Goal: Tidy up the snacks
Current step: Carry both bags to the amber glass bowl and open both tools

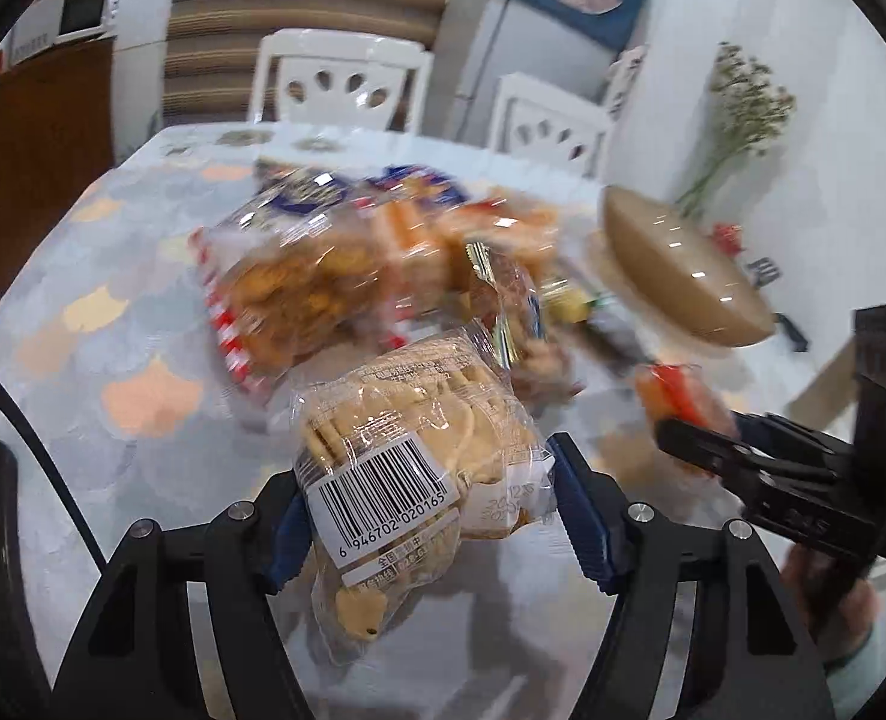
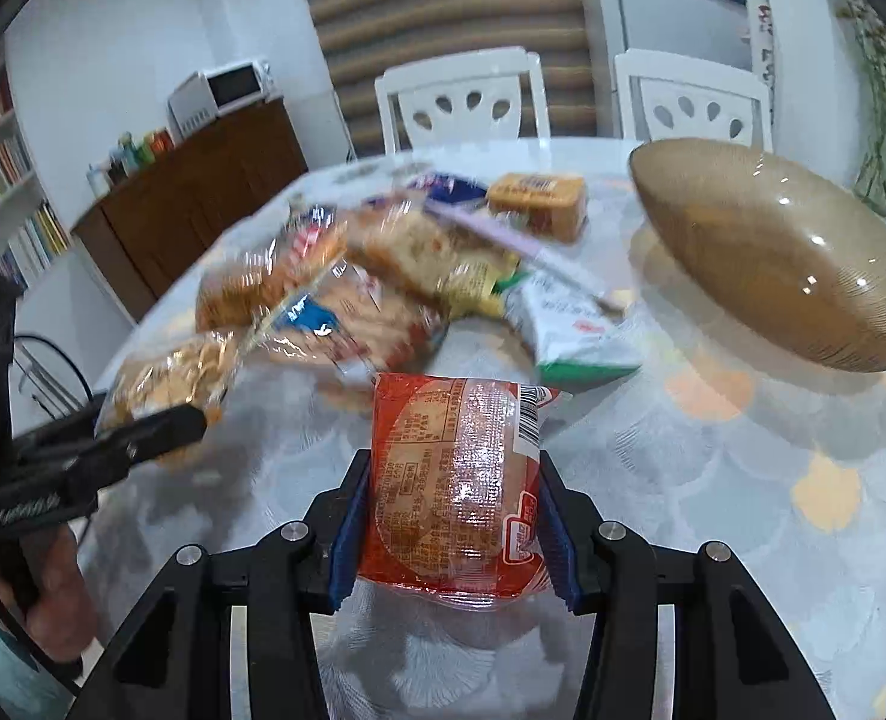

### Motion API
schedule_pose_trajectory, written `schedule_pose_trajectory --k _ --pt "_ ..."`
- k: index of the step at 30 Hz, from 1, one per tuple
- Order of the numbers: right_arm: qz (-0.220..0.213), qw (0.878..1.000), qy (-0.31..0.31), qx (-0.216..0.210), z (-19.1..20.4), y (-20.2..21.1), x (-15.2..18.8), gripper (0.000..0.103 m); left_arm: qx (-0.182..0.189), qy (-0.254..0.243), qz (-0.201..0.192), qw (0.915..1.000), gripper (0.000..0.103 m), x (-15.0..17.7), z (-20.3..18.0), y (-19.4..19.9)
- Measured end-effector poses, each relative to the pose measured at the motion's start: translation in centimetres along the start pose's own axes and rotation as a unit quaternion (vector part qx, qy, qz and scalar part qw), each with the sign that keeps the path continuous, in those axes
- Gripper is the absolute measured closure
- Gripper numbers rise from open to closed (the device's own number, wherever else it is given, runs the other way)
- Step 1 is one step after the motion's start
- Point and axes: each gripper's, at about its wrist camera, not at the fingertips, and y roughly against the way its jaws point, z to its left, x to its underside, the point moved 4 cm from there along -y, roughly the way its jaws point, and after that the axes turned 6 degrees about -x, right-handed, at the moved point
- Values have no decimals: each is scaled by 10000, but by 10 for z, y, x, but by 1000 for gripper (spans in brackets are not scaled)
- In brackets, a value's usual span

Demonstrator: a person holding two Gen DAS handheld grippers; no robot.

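My left gripper (image 1: 431,510) is shut on a clear bag of pale biscuits (image 1: 419,438) with a barcode label, held above the table. My right gripper (image 2: 452,522) is shut on a red-wrapped round cake packet (image 2: 458,480), also lifted. Each gripper shows in the other's view: the right one (image 1: 695,450) with its red packet (image 1: 677,396), the left one (image 2: 161,420) with the biscuit bag (image 2: 167,372). A pile of snack packets (image 1: 347,276) lies mid-table, also in the right wrist view (image 2: 383,282). A brown glass bowl (image 2: 779,252) stands at the right, empty as far as I can see.
The round table has a pale patterned cloth (image 2: 743,480). An orange box (image 2: 539,198) and a white-green pouch (image 2: 581,330) lie by the pile. Two white chairs (image 2: 461,102) stand behind the table. The bowl also shows in the left wrist view (image 1: 677,264).
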Motion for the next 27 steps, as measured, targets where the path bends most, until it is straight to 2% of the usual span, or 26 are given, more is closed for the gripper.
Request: schedule_pose_trajectory --k 5,10,15,19,21,27 --pt "-324 9992 -196 125 -21 25 -13 55 198 -386 -227 9988 35 -21 -41 11" --pt "-596 9959 -544 403 -56 53 -23 55 605 -804 -312 9944 35 -59 -98 1" --pt "-829 9864 -999 1007 -104 76 -46 55 873 -1120 -238 9896 35 -91 -147 -26" --pt "-700 9711 -1770 1438 -151 76 -58 55 952 -1356 30 9862 35 -111 -182 -64" --pt "-596 9668 -1982 1498 -168 72 -63 55 998 -1407 107 9849 35 -117 -191 -77" --pt "-460 9638 -1987 1719 -185 64 -83 55 1019 -1481 136 9836 34 -134 -216 -105"
